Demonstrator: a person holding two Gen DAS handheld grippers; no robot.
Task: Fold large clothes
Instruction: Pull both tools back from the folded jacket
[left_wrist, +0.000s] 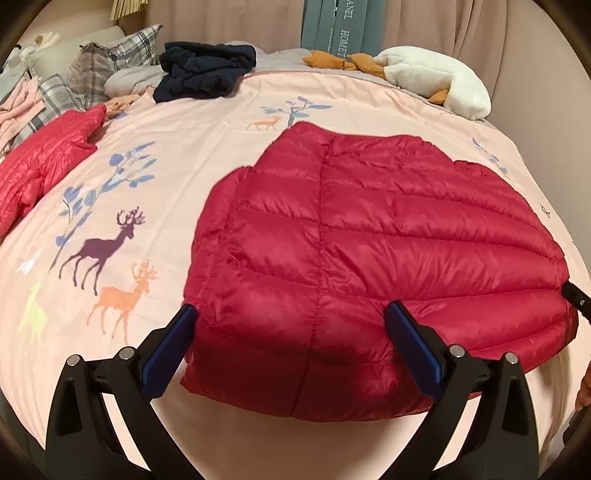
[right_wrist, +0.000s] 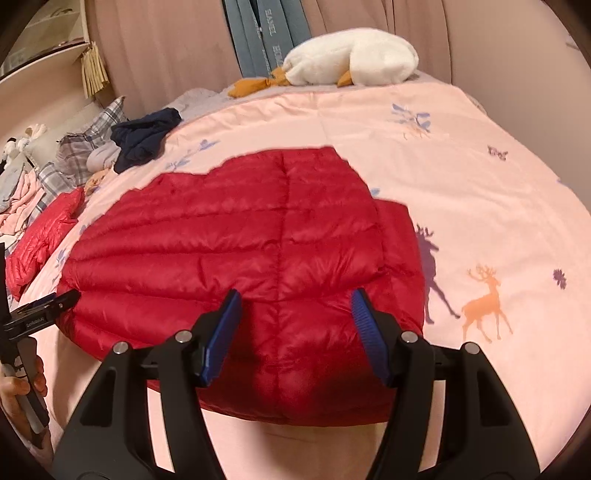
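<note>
A red quilted down jacket (left_wrist: 369, 229) (right_wrist: 240, 240) lies folded and flat on the pink deer-print bedcover (left_wrist: 177, 155) (right_wrist: 461, 177). My left gripper (left_wrist: 291, 312) is open at the jacket's near left corner, its blue-padded fingers (left_wrist: 173, 343) wide apart with the jacket's edge between them and nothing gripped. My right gripper (right_wrist: 295, 295) is open over the jacket's near right part, also holding nothing. Each gripper shows at the edge of the other's view: the right one (left_wrist: 576, 299) and the left one (right_wrist: 48, 306), with a hand (right_wrist: 18, 387) on its handle.
A second red down jacket (left_wrist: 44, 162) (right_wrist: 44, 236) lies at the bed's left. A navy garment (left_wrist: 203, 70) (right_wrist: 144, 136), plaid pillows (left_wrist: 110, 55) and a white goose plush (left_wrist: 436, 77) (right_wrist: 351, 59) sit along the far side. Curtains hang behind.
</note>
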